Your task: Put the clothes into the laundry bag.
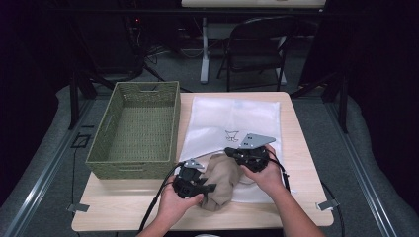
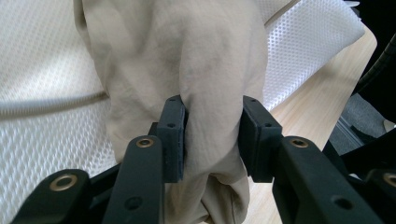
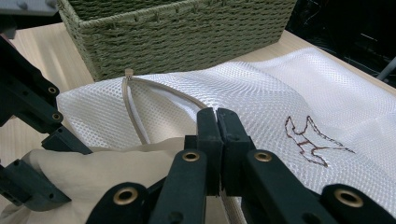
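Beige cloth (image 1: 221, 181) bunched — runs toward mesh bag (image 1: 237, 118).

The high view looks forward and down from above the person's side of the table (image 1: 123, 207), far enough off to take in the whole tabletop, the green woven basket (image 1: 136, 129) at the left and a folding chair (image 1: 254, 47) beyond; the left gripper view rides low and very close, looking along its own jaws at the beige cloth (image 2: 187, 60) with the white mesh bag (image 2: 42, 74) behind it; the right gripper view sits just above the mesh bag (image 3: 261, 88), facing across it towards the basket wall (image 3: 187, 37); all three share the bag and the cloth; the high and right gripper views share the basket.
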